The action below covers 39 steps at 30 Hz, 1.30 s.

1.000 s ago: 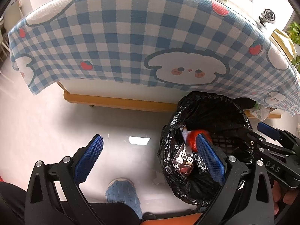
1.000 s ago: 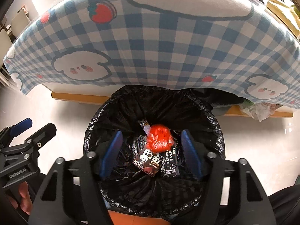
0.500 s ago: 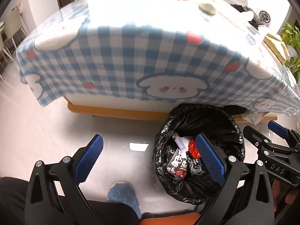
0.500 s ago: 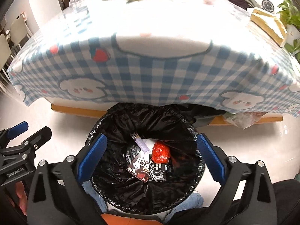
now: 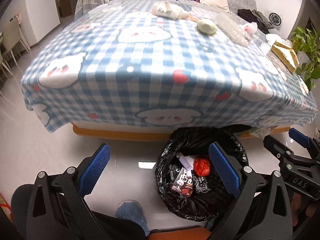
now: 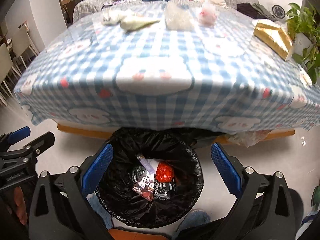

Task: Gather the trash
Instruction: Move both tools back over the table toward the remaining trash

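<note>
Left gripper [image 5: 160, 169]: jaws spread wide, holding nothing; it hangs above the pale floor [image 5: 50, 150] in front of the table, its right-hand pad lying over the bin's mouth in this view.
Right gripper [image 6: 162, 167]: jaws likewise spread wide and holding nothing; it sits directly above the bin, so the opening shows between the two blue pads.
Trash bin [image 6: 192, 156]: round, lined with a black plastic bag, standing on the floor just under the near edge of the table.
Red wrapper [image 6: 165, 172]: crumpled ball lying inside the bin, below and between the right gripper's pads, touching neither.
Dark snack packet [image 6: 148, 188]: flat, printed, lying in the bin just beside the red wrapper.
Table [image 5: 140, 64]: covered with a blue-and-white checked cloth printed with white puppies and strawberries; the cloth drapes over the near edge.
Trash on table: a white crumpled bag [image 5: 167, 10], a pale green lump [image 5: 207, 26], a clear plastic tray [image 5: 232, 28] and a pinkish bag [image 6: 207, 14], all at the far side, well apart from both grippers.
Gold box [image 6: 274, 37]: at the table's right edge, near a potted plant [image 6: 304, 30].
</note>
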{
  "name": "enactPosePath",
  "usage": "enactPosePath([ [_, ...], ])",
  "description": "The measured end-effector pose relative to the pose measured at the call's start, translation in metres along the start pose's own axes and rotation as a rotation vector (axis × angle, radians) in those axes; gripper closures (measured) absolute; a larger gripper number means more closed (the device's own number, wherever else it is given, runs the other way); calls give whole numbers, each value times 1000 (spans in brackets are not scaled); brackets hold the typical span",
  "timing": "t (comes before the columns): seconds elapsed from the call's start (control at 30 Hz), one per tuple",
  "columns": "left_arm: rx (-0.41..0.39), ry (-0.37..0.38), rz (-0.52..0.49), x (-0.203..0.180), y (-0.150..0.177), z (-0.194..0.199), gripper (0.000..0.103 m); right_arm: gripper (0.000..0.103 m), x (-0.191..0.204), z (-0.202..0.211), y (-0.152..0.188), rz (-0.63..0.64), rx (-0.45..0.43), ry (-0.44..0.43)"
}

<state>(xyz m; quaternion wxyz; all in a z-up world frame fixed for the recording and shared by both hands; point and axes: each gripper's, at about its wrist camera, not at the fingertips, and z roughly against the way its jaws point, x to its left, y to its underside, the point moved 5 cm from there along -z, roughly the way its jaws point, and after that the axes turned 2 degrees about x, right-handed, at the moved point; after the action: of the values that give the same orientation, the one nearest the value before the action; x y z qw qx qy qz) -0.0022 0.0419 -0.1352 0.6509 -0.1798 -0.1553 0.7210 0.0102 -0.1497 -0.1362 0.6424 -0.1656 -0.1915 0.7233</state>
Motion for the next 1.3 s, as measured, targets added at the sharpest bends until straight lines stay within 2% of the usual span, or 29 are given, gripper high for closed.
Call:
enactPosePath([
  [0.27,-46,15,-2,-9,-31,20,6,9,-12,27,-32,-11,-63,12],
  [0.67,-88,32,-6,-21,-74,39,6,9,-29,48,-73,-32,-111,18],
  [0.97,-90,32,-12,-24,-112,31,6,9,-33,49,-111,-29,-128,20],
  [1.3,-77,34,-5,-25,-170,4,6,9,-35,25,-162,-17,-120,14],
])
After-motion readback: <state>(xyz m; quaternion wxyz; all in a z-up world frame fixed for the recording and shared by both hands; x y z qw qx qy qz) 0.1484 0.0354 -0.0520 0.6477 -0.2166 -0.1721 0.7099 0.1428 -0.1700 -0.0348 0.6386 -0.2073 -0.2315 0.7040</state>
